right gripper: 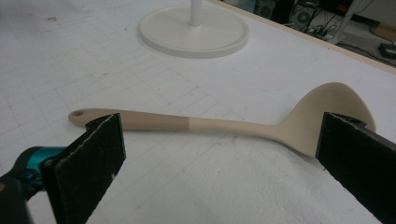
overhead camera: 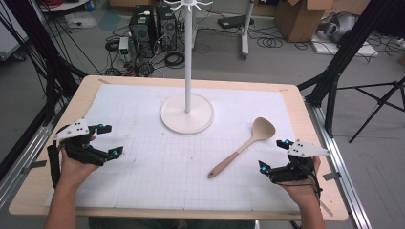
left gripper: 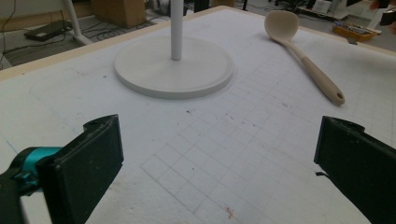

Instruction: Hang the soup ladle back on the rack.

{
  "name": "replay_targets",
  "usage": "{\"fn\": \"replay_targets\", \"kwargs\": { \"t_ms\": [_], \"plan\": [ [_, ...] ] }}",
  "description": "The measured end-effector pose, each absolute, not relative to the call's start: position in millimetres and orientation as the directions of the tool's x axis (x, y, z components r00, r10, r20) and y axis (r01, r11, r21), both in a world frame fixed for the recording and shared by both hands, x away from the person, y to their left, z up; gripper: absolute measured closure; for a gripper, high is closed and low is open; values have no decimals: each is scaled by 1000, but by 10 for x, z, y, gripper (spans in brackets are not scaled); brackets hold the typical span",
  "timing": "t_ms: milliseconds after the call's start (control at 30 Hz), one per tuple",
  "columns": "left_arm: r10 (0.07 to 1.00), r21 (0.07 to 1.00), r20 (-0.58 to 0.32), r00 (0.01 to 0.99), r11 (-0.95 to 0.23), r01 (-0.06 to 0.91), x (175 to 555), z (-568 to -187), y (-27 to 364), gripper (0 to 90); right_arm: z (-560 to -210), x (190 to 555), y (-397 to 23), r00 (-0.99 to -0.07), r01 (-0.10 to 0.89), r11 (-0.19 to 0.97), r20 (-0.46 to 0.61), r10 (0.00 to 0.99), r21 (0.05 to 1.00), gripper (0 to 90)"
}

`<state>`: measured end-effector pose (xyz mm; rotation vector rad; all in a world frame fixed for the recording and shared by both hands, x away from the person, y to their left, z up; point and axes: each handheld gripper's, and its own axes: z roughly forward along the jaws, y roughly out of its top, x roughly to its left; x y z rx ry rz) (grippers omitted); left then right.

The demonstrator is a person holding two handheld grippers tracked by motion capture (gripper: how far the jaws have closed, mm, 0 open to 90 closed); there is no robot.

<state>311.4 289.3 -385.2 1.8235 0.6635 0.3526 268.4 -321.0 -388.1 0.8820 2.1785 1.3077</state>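
Beige spoon (overhead camera: pixel 242 148), 2-tone handle, flat between wide-open right tool (overhead camera: pixel 273 155) jaws.

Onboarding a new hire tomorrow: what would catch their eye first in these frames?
Probably the beige spoon lying diagonally on the white gridded mat, right of centre. Behind it, mid-table, stands the white stand on its round base. The left gripper and right gripper rest open near the table's two sides, the right one close to the spoon.

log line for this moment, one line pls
left gripper: open, idle | right gripper: open, near spoon | spoon: flat on mat, untouched | stand: upright
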Motion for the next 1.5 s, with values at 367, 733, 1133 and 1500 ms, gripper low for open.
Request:
{"fn": "replay_targets", "kwargs": {
  "t_ms": [367, 733, 1133, 1500],
  "plan": [
    [580, 928, -95, 809, -243, 283, 3178, -3872, 2741, 17, -3916, 2429, -3362, -697, 304, 302, -5, 717, 903, 1],
    [540, 934, -85, 838, -249, 255, 3358, -3651, 2370, 16, -3895, 2350, -3382, -700, 297, 322, -25, 714, 899, 1],
    [443, 926, -124, 888, -270, 264, 3580, -3513, 1680, 16, -3879, 2246, -3532, -671, 308, 304, -21, 741, 901, 1],
    [360, 894, -132, 924, -359, 267, 3725, -3483, 894, 16, -3869, 2277, -3551, -668, 304, 299, -22, 744, 905, 1]
  ]
}}
